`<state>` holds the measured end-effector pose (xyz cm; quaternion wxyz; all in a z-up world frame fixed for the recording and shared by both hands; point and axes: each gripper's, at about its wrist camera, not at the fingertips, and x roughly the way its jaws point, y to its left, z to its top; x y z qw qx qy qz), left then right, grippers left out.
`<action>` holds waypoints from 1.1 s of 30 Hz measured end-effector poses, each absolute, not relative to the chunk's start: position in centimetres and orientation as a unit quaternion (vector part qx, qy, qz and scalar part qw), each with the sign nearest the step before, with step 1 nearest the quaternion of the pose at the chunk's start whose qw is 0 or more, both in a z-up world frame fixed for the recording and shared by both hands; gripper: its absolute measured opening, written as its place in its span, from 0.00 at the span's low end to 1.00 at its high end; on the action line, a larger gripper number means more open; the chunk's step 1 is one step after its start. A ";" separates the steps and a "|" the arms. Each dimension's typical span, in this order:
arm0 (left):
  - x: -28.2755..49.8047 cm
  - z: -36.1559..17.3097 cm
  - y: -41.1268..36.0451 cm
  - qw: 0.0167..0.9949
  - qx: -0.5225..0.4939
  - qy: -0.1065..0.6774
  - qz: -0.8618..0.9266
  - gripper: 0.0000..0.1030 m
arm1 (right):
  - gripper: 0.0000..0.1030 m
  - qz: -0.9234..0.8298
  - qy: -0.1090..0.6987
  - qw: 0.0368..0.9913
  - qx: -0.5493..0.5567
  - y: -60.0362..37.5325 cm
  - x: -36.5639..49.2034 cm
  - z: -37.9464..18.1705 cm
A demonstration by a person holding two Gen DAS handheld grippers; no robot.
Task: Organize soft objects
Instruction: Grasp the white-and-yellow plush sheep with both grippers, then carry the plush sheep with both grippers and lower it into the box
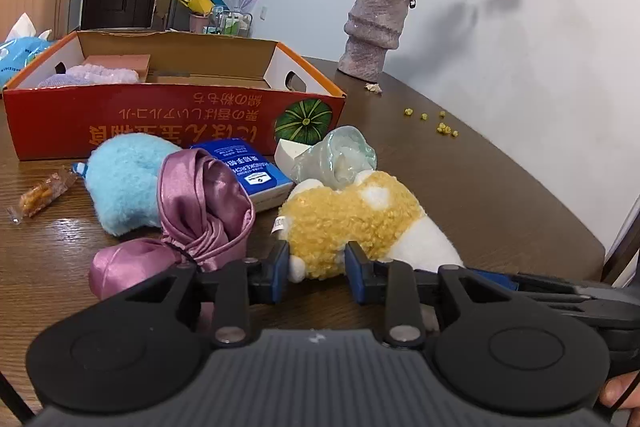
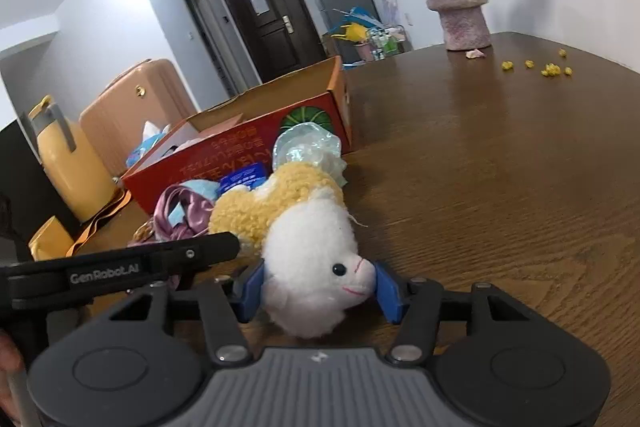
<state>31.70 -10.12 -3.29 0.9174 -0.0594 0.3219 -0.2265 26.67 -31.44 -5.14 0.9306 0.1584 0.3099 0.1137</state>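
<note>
A yellow and white plush sheep (image 1: 352, 223) lies on the wooden table (image 1: 480, 187). My left gripper (image 1: 316, 269) is shut on its body from one side. My right gripper (image 2: 318, 291) is shut on its white head (image 2: 316, 279) from the other side. Beside it lie a purple satin pouch (image 1: 200, 211), a fluffy blue soft item (image 1: 124, 179), a blue tissue pack (image 1: 248, 171) and a pale green squishy item (image 1: 340, 155). Behind them stands an open red cardboard box (image 1: 176, 119) that holds lilac fluffy cloth (image 1: 92, 75).
A grey vase with dried roses (image 1: 372, 27) stands at the back of the table. Small yellow crumbs (image 1: 440, 125) lie near the wall. A wrapped snack (image 1: 40, 195) lies at the left. A yellow jug (image 2: 68, 163) and a pink suitcase (image 2: 132, 99) show in the right wrist view.
</note>
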 end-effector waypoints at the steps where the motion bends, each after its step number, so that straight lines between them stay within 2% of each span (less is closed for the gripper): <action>1: 31.4 -3.2 -10.1 0.917 -0.058 0.323 -0.226 0.30 | 0.54 0.116 0.309 0.931 0.153 -31.2 26.4 -5.0; 10: 28.3 -1.5 -9.2 0.922 -0.060 0.306 -0.228 0.30 | 0.52 0.129 0.293 0.938 0.133 -30.7 23.6 -3.1; 16: 28.2 1.7 -8.3 0.932 -0.060 0.269 -0.237 0.30 | 0.52 0.140 0.259 0.947 0.130 -30.3 23.1 -0.1; 21: 33.9 5.1 -8.0 0.939 -0.034 0.238 -0.247 0.30 | 0.52 0.140 0.229 0.955 0.123 -29.8 27.9 3.3; 25: 42.5 6.8 -7.2 0.935 -0.046 0.251 -0.245 0.30 | 0.51 0.135 0.226 0.957 0.124 -29.3 35.6 5.4; 29: 50.0 6.2 -7.2 0.940 -0.034 0.262 -0.217 0.30 | 0.51 0.129 0.250 0.947 0.156 -28.7 44.9 5.4; 33: 58.0 3.6 -7.1 0.924 -0.046 0.322 -0.202 0.30 | 0.50 0.103 0.282 0.941 0.157 -27.6 52.2 3.6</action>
